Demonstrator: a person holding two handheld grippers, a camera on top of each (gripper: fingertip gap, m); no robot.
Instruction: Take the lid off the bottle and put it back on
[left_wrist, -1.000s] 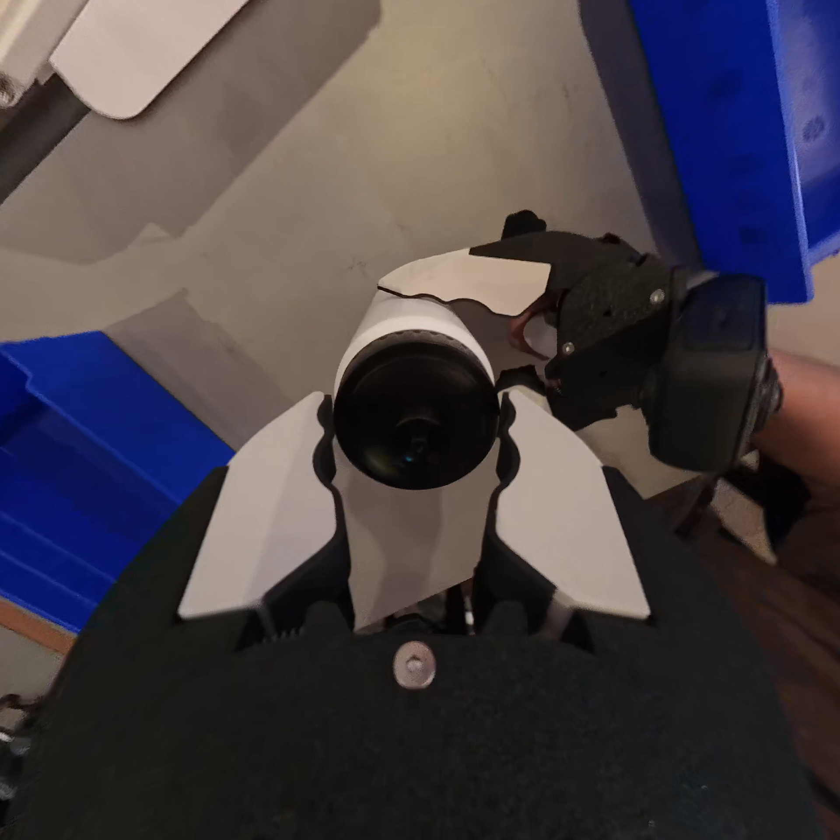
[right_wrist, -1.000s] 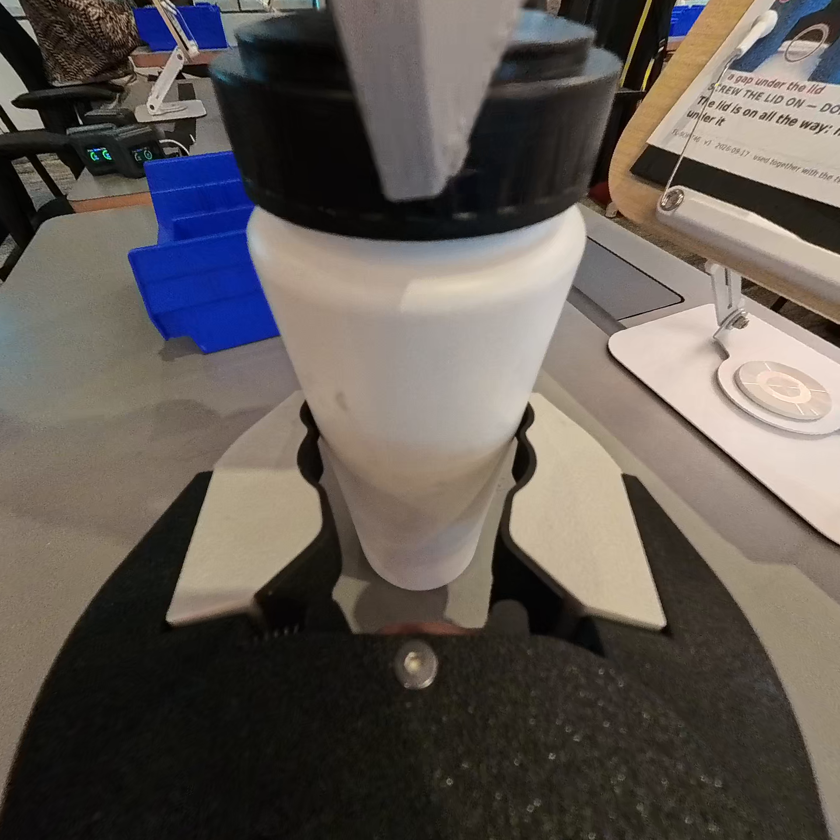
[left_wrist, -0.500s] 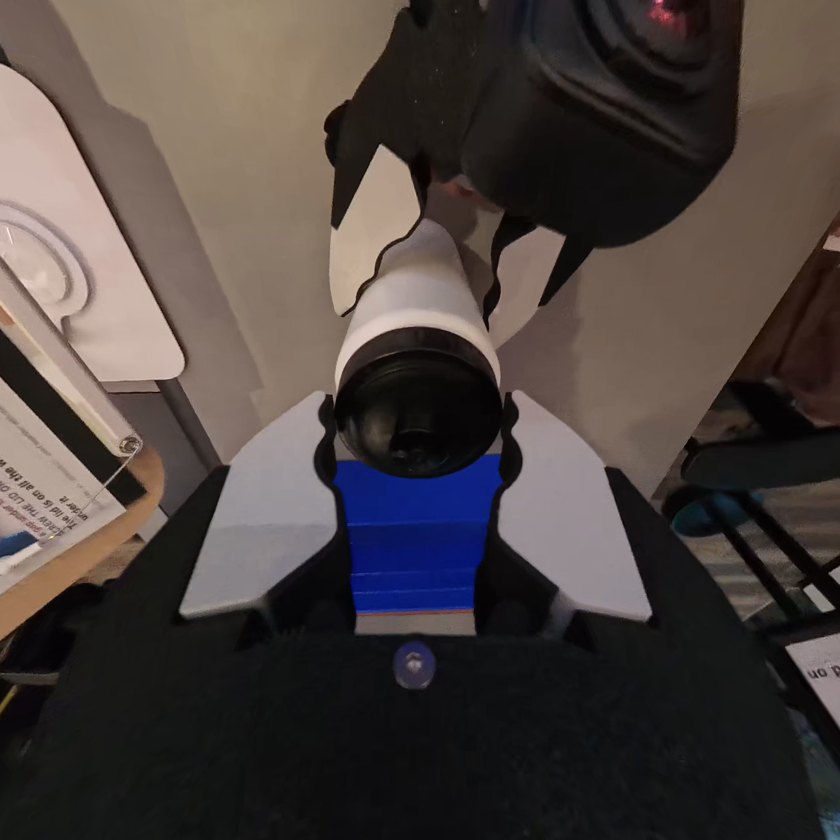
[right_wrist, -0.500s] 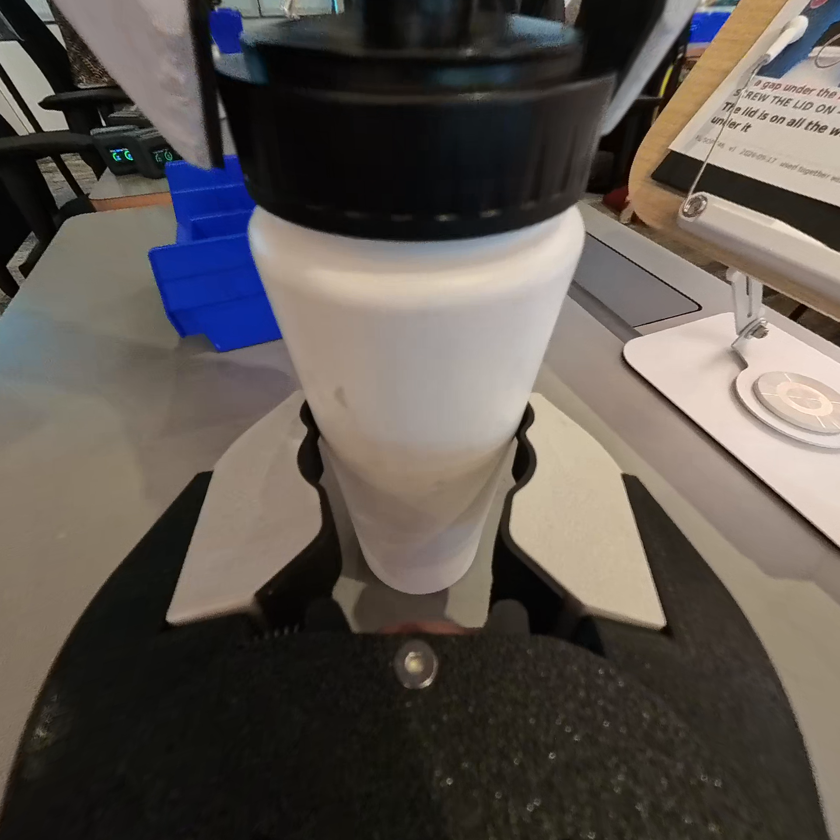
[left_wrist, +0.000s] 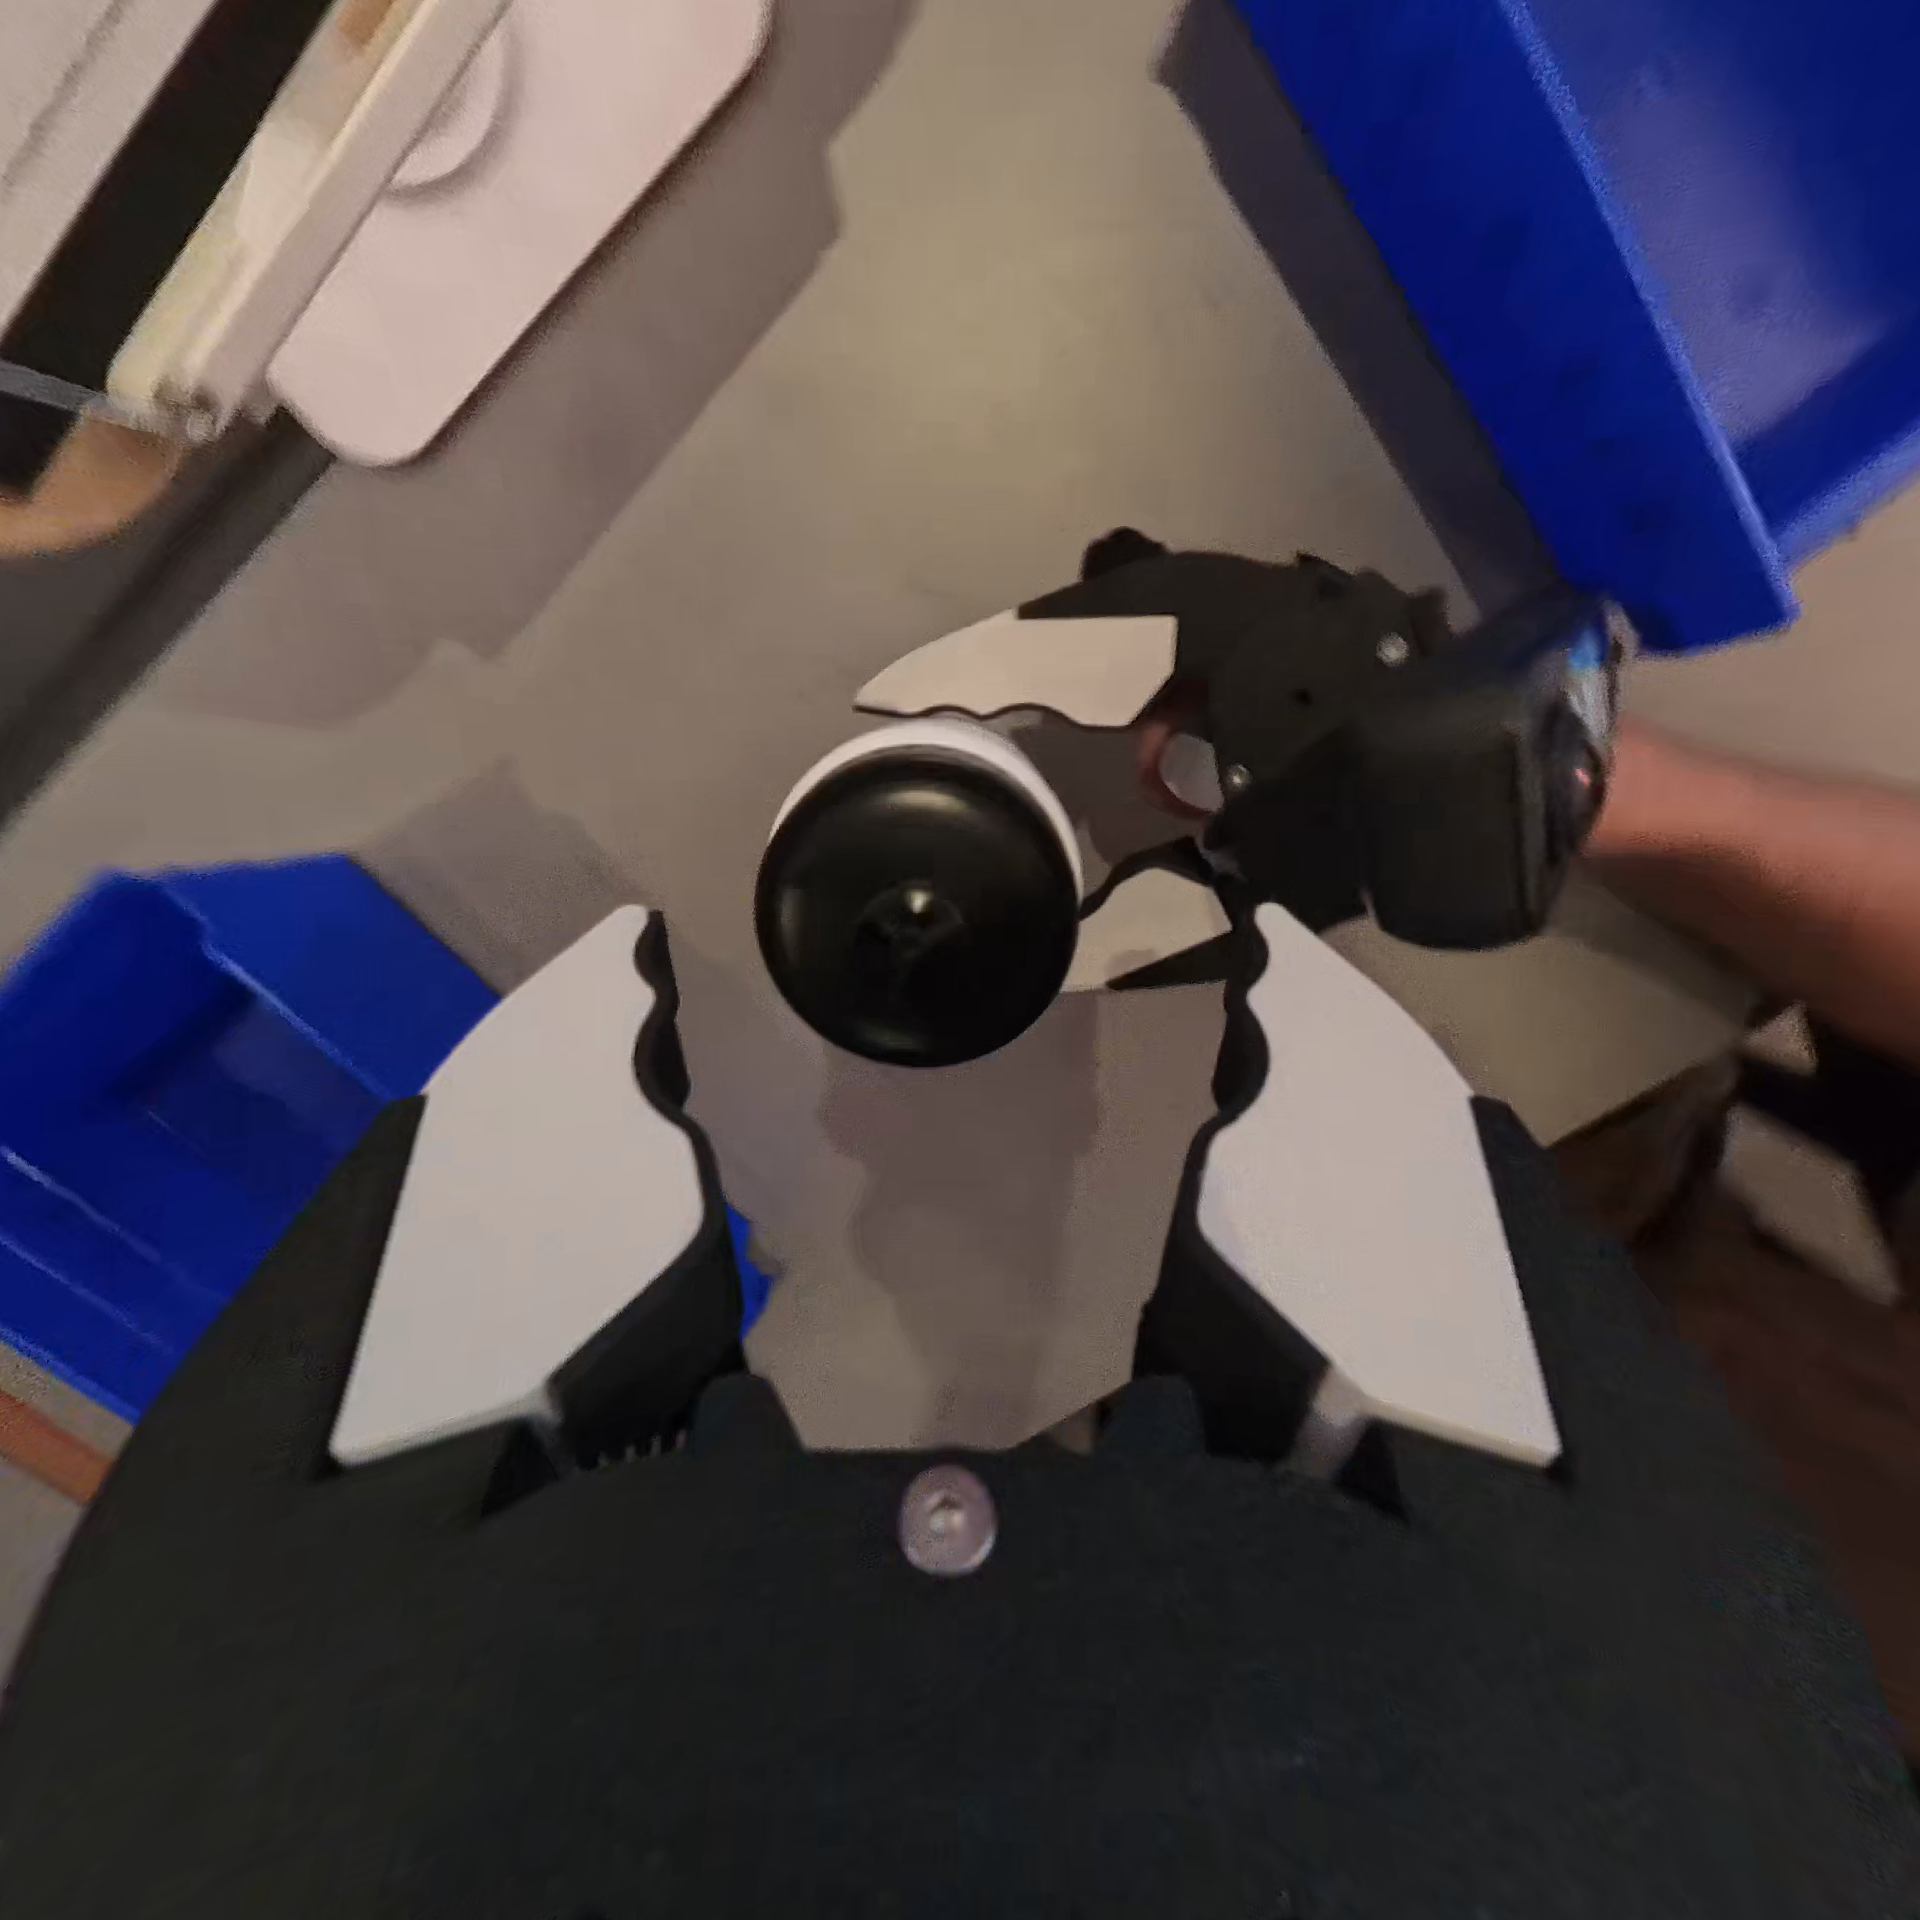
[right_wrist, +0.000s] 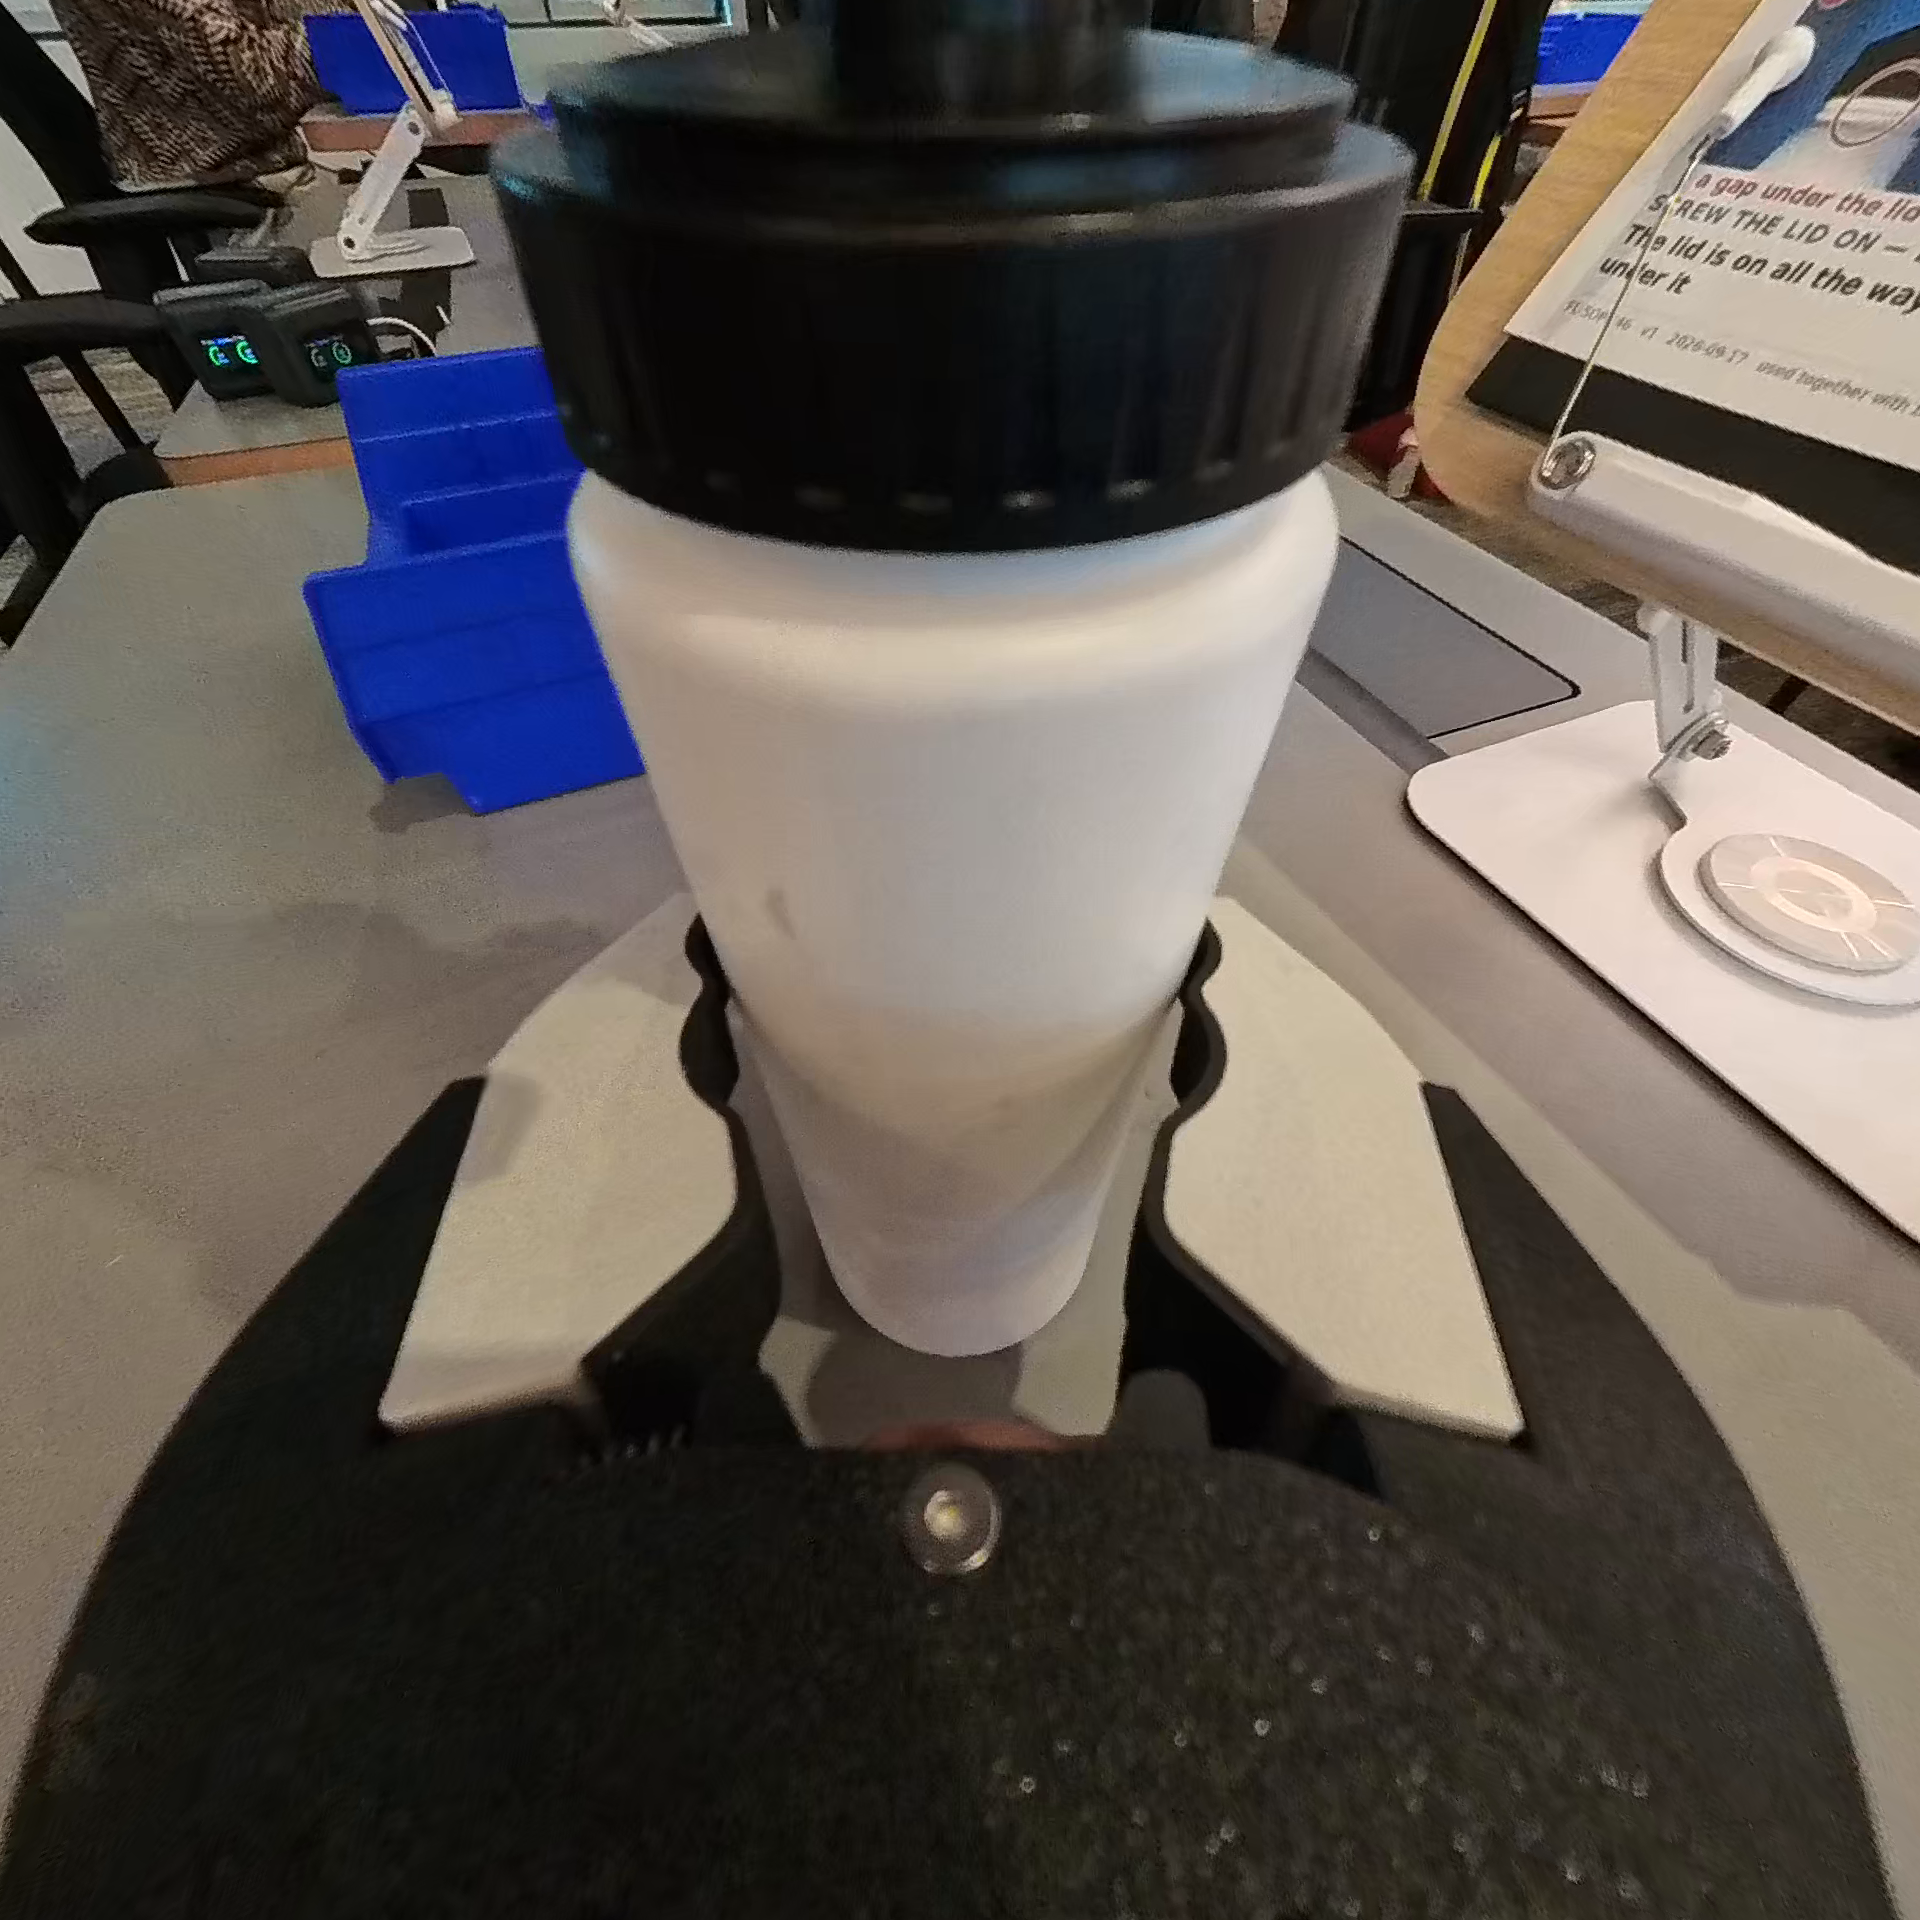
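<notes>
A white bottle (right_wrist: 956, 810) with a black lid (right_wrist: 945, 312) stands upright on the grey table (right_wrist: 208, 987). My right gripper (right_wrist: 951, 997) is shut on the bottle's lower body, both pads pressed against it. In the left wrist view I look straight down on the lid (left_wrist: 920, 920), which sits on the bottle. My left gripper (left_wrist: 945, 997) is open above it, and its fingers (left_wrist: 582, 1049) stand clear of the lid on both sides. The right gripper (left_wrist: 1039, 790) also shows there, holding the bottle from the right.
A blue bin (right_wrist: 457, 582) stands on the table behind the bottle at left, and blue bins (left_wrist: 1621, 291) show in the left wrist view. A white stand base (right_wrist: 1704, 925) with a clipboard (right_wrist: 1714, 260) is at right. A person's arm (left_wrist: 1745, 852) holds the right gripper.
My left gripper was shut on the lid and twisted it; now its fingers have opened and let go of the lid and turned back. The right gripper keeps its hold on the bottle.
</notes>
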